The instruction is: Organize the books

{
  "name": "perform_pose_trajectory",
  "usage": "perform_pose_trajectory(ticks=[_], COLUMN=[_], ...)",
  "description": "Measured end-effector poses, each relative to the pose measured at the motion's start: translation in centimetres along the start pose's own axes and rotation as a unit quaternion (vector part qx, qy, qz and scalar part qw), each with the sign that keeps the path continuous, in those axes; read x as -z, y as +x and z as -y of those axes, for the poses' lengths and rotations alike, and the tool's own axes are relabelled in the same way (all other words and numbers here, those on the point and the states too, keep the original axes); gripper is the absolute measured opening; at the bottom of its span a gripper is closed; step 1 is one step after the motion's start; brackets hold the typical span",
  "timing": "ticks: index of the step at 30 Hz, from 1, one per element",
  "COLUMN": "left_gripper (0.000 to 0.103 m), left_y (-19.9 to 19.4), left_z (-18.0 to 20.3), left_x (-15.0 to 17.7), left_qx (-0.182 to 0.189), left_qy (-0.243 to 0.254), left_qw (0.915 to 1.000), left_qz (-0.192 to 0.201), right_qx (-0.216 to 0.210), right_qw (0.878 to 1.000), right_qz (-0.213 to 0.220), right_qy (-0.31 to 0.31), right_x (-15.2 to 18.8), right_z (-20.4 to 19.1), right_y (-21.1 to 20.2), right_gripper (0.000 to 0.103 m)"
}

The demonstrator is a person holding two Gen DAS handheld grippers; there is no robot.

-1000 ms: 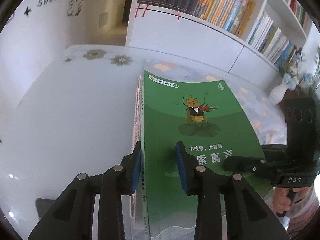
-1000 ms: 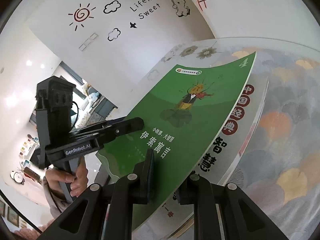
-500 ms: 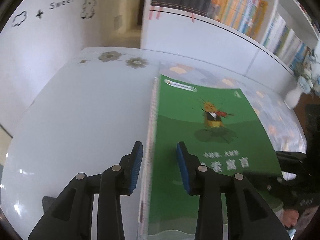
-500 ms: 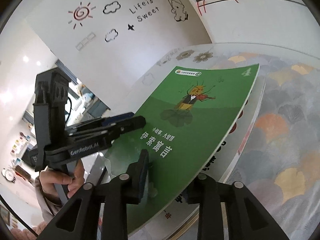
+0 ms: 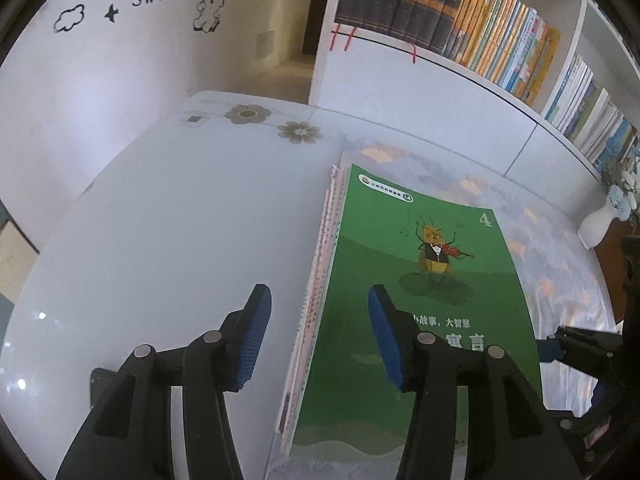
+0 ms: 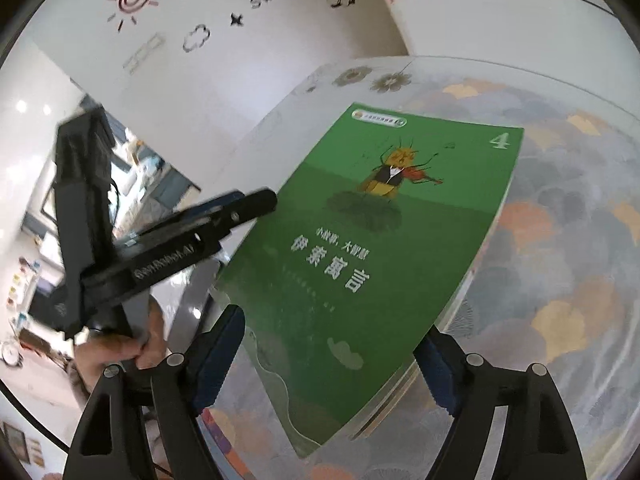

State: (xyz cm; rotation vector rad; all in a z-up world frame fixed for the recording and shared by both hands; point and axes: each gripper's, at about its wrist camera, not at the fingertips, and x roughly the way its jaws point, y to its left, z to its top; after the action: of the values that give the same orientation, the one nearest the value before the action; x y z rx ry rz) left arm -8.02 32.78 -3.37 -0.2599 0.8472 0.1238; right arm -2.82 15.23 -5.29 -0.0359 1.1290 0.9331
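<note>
A green book [image 5: 360,264] with a violin-playing insect on its cover lies flat on top of a stack of books [image 5: 320,280] on the table. My left gripper [image 5: 319,296] straddles the stack's left edge; its jaws are opening and the blue pads [image 5: 252,340] stand clear of the books. In the right wrist view the green book [image 6: 400,232] has its near corner between the fingers of my right gripper [image 6: 332,332]. Those jaws are also opening, wide apart, and touch nothing. The left gripper [image 6: 262,200] shows there from the side, at the book's left edge.
A white glossy table [image 5: 160,240] carries a patterned cloth [image 6: 560,240] under the stack. Behind it stands a white bookshelf [image 5: 480,40] full of upright books. A white vase [image 5: 600,224] with flowers is at the far right. A hand [image 6: 120,352] holds the left gripper's handle.
Both grippers have spread their jaws and let go of the green book. Its raised near end has dropped, and it now lies flat on the stack.
</note>
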Motion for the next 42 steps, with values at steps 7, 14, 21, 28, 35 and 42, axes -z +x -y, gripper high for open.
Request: perform_pose_trajectory(ticks=[7, 14, 21, 28, 35, 42], left_gripper=[0.048, 0.054, 0.102, 0.102, 0.102, 0.102], left_y=[-0.9, -1.7, -3.9, -4.7, -4.7, -4.6], left_z=[-0.1, 0.7, 6.3, 13.3, 16.9, 18.8], left_x=[0.4, 1.2, 3.3, 5.9, 8.2, 9.4], left_qx=[-0.004, -0.010, 0.001, 0.010, -0.017, -0.027], left_qy=[0.004, -0.004, 0.018, 0.061, 0.092, 0.103], left_qw=[1.0000, 0.9999, 0.9989, 0.9972, 0.9947, 0.9928], left_qz=[0.008, 0.008, 0.044, 0.043, 0.043, 0.056], right_qx=[0.049, 0.102, 0.201, 0.242, 0.276, 0.315], right_qw=[0.996, 0.991, 0.976, 0.967, 0.950, 0.931], right_qz=[-0.068, -0.070, 0.023, 0.073, 0.145, 0.173], right_qy=[-0.020, -0.043, -0.084, -0.040, 0.028, 0.062], right_x=[-0.6, -0.3, 4.1, 9.3, 15.0, 16.9], right_z=[-0.2, 0.4, 1.3, 3.7, 5.5, 6.2], right_y=[0.2, -2.8, -9.3, -14.7, -20.5, -20.3], right_gripper=[0.080, 0.080, 0.084, 0.085, 0.090, 0.093])
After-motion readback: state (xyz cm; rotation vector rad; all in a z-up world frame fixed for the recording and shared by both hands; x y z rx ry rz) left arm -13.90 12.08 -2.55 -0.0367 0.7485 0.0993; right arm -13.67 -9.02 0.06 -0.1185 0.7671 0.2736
